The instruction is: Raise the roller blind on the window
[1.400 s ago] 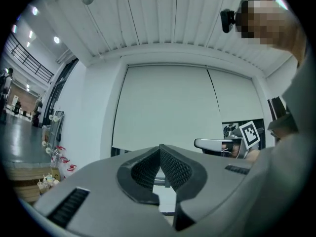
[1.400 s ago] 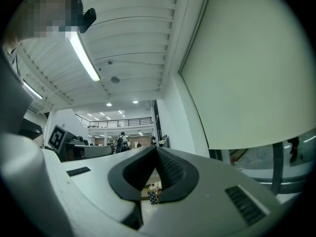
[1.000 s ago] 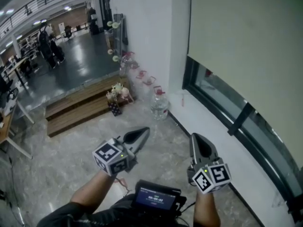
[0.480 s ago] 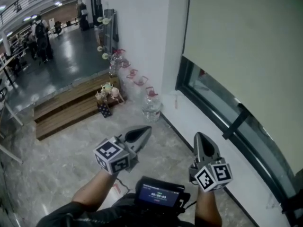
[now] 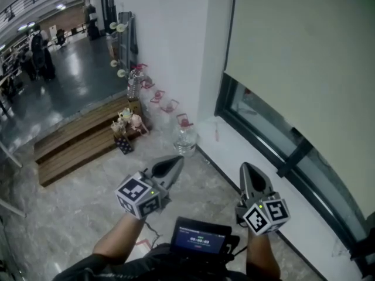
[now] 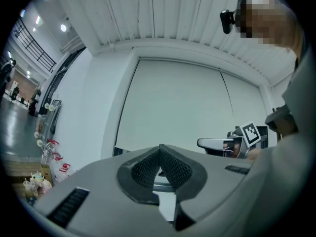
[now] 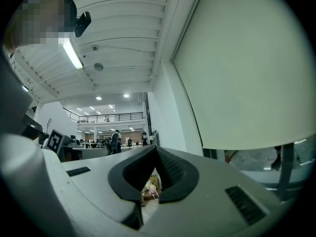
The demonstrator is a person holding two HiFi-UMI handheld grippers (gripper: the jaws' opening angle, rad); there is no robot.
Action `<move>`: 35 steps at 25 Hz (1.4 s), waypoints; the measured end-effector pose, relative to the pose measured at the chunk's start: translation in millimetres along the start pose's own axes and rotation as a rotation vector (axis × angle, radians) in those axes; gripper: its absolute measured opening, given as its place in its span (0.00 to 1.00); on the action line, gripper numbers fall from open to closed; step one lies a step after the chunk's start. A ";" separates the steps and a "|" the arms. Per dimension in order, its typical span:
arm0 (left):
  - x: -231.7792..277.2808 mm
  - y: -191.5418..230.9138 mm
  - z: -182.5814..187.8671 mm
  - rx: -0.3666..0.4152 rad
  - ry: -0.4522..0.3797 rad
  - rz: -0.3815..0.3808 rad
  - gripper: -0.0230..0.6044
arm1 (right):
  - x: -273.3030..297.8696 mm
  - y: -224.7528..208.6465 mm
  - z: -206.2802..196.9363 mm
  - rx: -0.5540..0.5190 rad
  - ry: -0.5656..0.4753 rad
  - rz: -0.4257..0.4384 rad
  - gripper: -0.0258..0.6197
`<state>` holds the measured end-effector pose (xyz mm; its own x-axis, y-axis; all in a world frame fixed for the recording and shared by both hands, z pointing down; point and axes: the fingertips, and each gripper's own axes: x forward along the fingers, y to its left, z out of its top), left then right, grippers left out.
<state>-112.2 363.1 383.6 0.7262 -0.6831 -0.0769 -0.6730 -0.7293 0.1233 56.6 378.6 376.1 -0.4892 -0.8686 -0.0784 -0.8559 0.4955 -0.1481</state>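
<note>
Holding: nothing, in either hand tool.
Left gripper (image 5: 170, 166): grey pointy jaws pressed together at the tips, empty; bumpy black pads (image 6: 144, 170) inside.
Right gripper (image 5: 249, 172): jaws pressed together too, empty, near the window (image 5: 258, 116).
Steps (image 5: 70, 142): brown wood planks, far left.
Bottle (image 5: 184, 139): clear, round, by the white wall (image 5: 170, 34).
Roller blind (image 5: 304, 57): smooth, flat, pale sheet on the right, covering most of the window; a dark glass strip shows below it.
</note>
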 end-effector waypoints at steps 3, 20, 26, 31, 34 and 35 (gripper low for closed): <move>7.4 23.2 -2.1 -0.003 0.008 0.000 0.03 | 20.2 -4.4 -0.6 -0.010 0.009 -0.015 0.06; 58.5 85.5 -2.9 -0.015 0.034 -0.041 0.03 | 103.2 -26.9 -0.7 -0.022 0.036 -0.015 0.06; 98.4 103.8 -0.2 -0.012 0.036 -0.014 0.03 | 136.0 -63.5 3.4 0.013 0.004 0.011 0.06; 139.4 114.6 9.7 -0.004 0.016 0.010 0.03 | 160.2 -99.3 13.6 0.012 -0.010 0.043 0.06; 162.4 114.9 9.0 -0.006 -0.003 -0.010 0.03 | 170.0 -115.6 18.6 -0.028 -0.022 0.086 0.06; 169.8 114.9 8.7 -0.006 -0.010 -0.019 0.03 | 172.8 -120.8 20.4 -0.042 -0.025 0.097 0.06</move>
<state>-67.5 163.0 376.1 0.7376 -0.6694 -0.0892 -0.6580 -0.7421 0.1280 78.9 168.5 360.3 -0.5664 -0.8161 -0.1150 -0.8111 0.5767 -0.0977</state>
